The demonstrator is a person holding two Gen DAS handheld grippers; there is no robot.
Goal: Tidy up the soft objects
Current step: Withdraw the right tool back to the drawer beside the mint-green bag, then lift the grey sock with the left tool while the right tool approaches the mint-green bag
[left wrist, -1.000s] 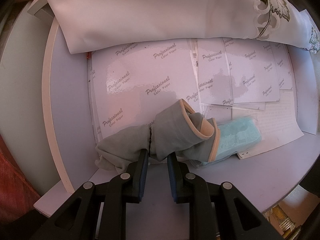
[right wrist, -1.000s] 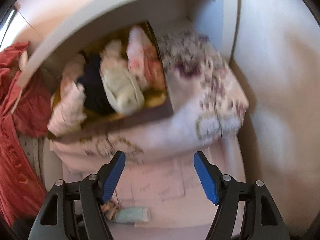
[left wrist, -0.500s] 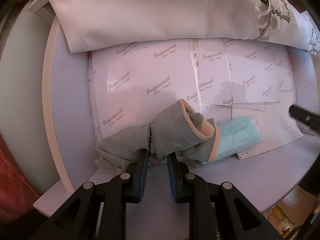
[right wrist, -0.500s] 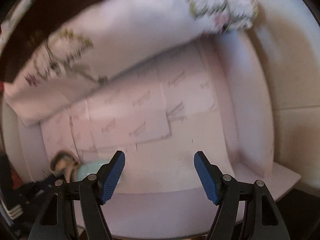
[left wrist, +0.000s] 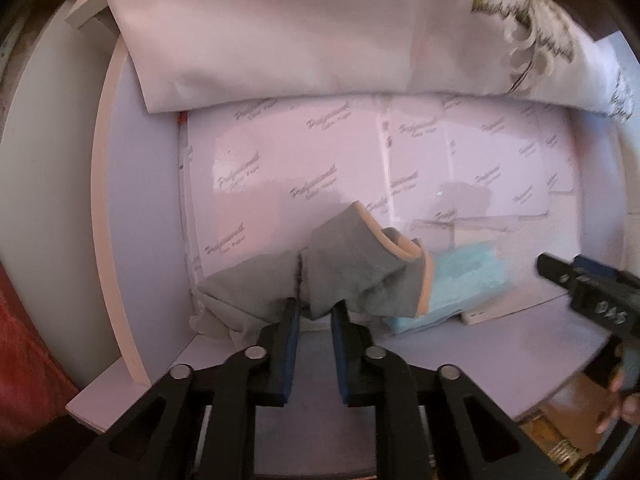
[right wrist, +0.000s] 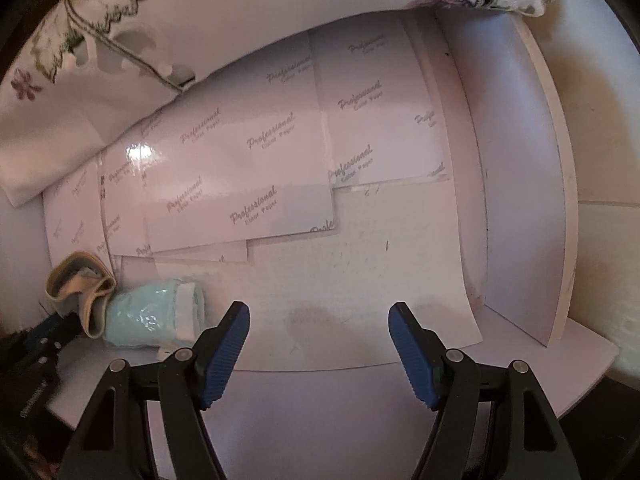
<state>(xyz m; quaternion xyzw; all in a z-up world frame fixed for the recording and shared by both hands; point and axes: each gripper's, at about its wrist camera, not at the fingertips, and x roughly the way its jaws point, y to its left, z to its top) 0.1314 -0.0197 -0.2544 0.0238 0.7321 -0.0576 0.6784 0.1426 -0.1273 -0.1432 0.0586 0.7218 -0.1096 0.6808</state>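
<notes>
A grey sock (left wrist: 344, 276) with a tan cuff lies on the shelf, over a light blue plastic packet (left wrist: 464, 284). My left gripper (left wrist: 314, 308) is shut on the sock's near edge. In the right wrist view the sock's tan cuff (right wrist: 80, 288) and the blue packet (right wrist: 148, 316) lie at the lower left. My right gripper (right wrist: 320, 320) is open and empty, low over the shelf to the right of the packet. It also shows in the left wrist view (left wrist: 580, 284), at the right edge.
Glossy white sheets printed "Professional Color Paper" (left wrist: 304, 184) cover the white shelf (left wrist: 500, 344). A white embroidered floral cloth (left wrist: 300, 32) hangs over the back. A white side wall (right wrist: 516, 184) bounds the shelf on the right. Red fabric (left wrist: 24, 340) lies at far left.
My right gripper has swung down from the basket of clothes to the shelf and come in beside the blue packet. My left gripper has stayed shut on the sock.
</notes>
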